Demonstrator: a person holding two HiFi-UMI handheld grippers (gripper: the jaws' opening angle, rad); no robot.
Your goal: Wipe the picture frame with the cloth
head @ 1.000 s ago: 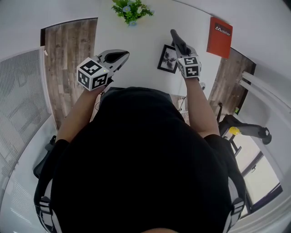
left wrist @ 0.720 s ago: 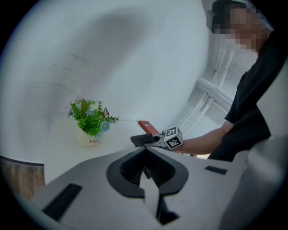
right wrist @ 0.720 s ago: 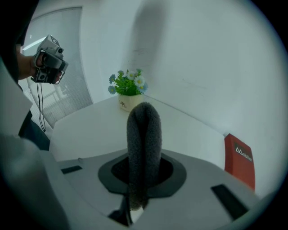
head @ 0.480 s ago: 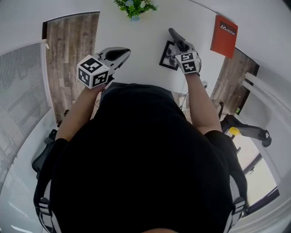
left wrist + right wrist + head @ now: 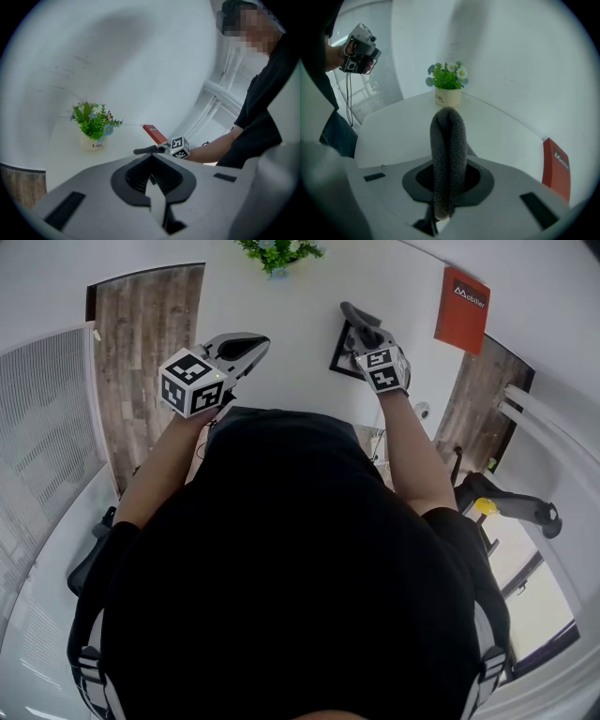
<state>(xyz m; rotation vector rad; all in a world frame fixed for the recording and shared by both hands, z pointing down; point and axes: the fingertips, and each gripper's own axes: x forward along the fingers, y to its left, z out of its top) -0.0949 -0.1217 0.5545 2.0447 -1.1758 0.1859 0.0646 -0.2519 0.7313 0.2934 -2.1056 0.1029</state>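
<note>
Gripping the grey cloth [image 5: 449, 154], my right tool [image 5: 367, 332] sits over the picture frame [image 5: 340, 357], on the white surface [image 5: 281, 362] right of the plant [image 5: 278, 253]. Left tool [image 5: 153, 180], left of the plant: jaws together.

In the head view the right gripper [image 5: 367, 329] and its grey cloth [image 5: 358, 314] cover most of the picture frame [image 5: 341, 354]; only its left side shows. The potted plant [image 5: 277, 253] is cut by the top edge. The person's torso [image 5: 291, 549] hides the near edge of the white table [image 5: 281, 343].
</note>
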